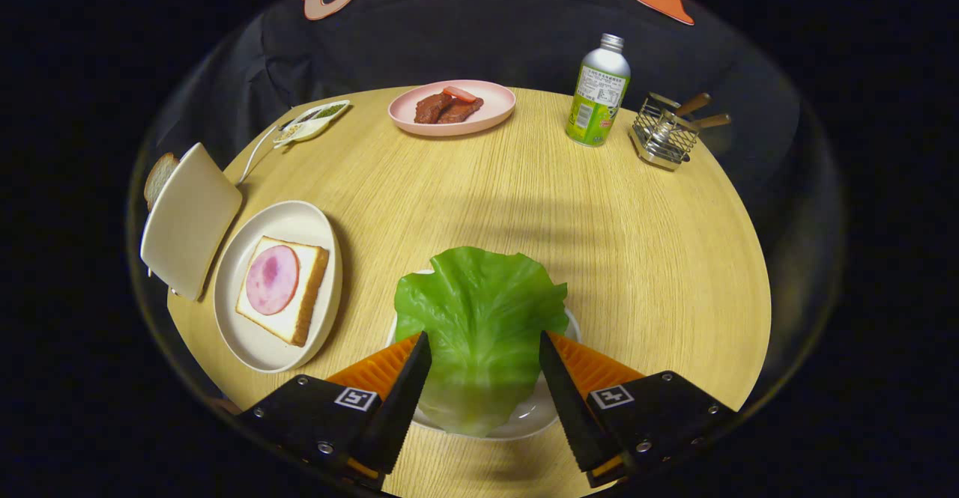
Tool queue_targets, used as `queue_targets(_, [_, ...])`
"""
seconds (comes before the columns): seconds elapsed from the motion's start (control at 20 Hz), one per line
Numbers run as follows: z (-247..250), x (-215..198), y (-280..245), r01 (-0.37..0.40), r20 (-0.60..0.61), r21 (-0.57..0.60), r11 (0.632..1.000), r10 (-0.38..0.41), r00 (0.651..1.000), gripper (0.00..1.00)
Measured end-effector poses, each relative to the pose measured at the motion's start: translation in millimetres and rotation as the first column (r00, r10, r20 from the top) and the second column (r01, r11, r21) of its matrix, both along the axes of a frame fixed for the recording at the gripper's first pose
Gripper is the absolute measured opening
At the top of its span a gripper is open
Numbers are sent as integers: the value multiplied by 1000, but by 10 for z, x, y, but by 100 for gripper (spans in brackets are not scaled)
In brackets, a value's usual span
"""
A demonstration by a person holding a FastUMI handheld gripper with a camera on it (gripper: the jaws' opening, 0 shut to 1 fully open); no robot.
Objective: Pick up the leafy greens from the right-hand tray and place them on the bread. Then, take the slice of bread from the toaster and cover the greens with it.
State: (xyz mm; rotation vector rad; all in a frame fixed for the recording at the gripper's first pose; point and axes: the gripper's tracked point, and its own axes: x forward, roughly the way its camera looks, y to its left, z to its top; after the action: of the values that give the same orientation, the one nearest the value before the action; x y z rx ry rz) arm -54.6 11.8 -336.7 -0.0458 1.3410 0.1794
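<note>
A staged booth set up as a dining spot: a round pale wooden table [479,183] backed by black cloth, laid with a pink plate of meat [452,107] at upper centre, a green-labelled metal bottle [597,92] and a wire cutlery holder [663,137] at upper right.

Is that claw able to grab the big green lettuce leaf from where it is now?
Probably yes. The claw is open, with the green lettuce leaf lying between its fingers on the small white plate. Nothing sits in between, so closing should catch it.
</note>
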Motion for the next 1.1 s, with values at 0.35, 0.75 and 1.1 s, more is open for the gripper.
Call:
queue_targets(0.35, [-83, -6, -26, 27, -6, 9, 1000, -27, 1000, 72])
queue_targets(0.75, [-10, 109, -18, 84, 44, 36, 996, -85, 995, 10])
queue_targets(1.1, [459, 294, 184, 66, 165, 114, 991, -85, 983, 8])
